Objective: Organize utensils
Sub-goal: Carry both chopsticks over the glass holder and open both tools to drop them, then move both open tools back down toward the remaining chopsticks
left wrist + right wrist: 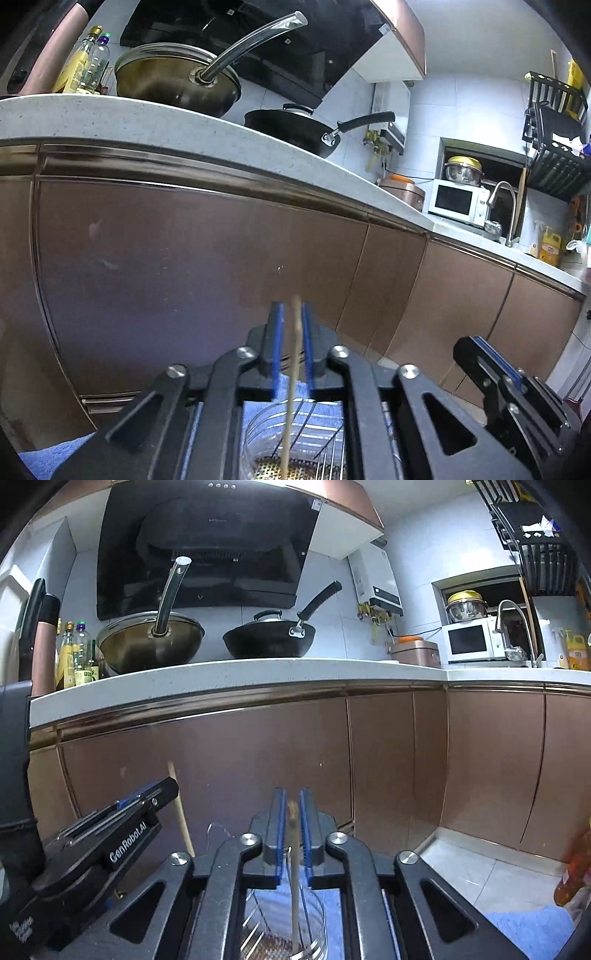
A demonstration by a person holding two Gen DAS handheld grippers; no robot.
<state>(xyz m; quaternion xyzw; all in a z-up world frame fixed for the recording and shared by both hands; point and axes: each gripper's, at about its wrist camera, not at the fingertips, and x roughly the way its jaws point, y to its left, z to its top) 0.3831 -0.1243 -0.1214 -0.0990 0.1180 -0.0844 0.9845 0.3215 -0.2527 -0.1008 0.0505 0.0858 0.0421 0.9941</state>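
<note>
Below, each claw stands slightly spread around a chopstick: left claw (293, 314), right claw (293, 801); only the right view shows the floor tiles (480, 878).

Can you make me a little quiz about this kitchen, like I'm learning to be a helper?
1. True or false: the gold pan and the black pan both sit on the counter.
2. What stands between the fingers of the right gripper? A. a chopstick B. a spoon C. a fork
3. Fill in the word: the microwave is ____ in colour.

Key: 1 true; 2 A; 3 white.
</note>
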